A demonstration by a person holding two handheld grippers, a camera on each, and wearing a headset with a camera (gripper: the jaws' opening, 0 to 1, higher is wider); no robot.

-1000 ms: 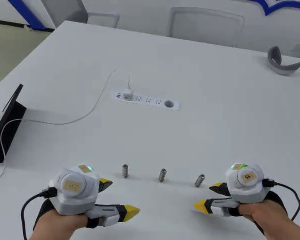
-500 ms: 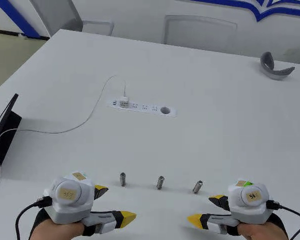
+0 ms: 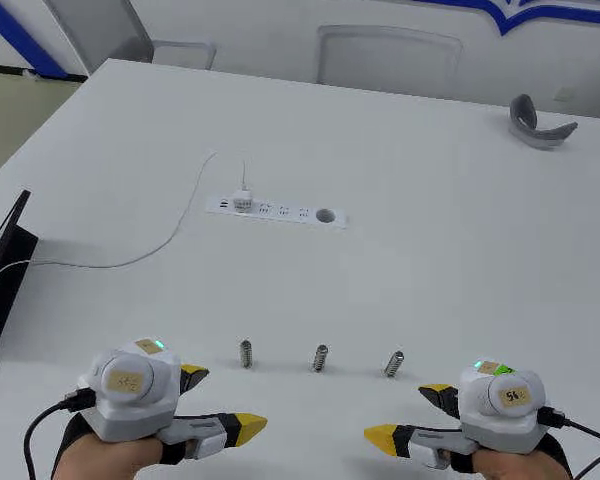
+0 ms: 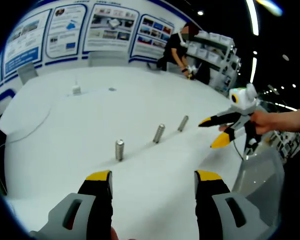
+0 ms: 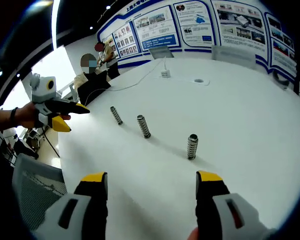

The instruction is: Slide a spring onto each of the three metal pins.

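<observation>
Springs (image 3: pixel 320 357) in a row, long axes near vertical; left hand-held gripper (image 3: pixel 228 398) and right hand-held gripper (image 3: pixel 402 412) both spread

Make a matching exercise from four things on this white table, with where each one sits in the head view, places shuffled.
Things:
1. power strip
2. grey curved piece
3. black panel
4. middle pin

Places:
A. left edge of the table
B. far right of the table
C. middle of the table, white cable plugged in
D. nearest the person, in a row of three

Pairs: 1-C, 2-B, 3-A, 4-D
</observation>
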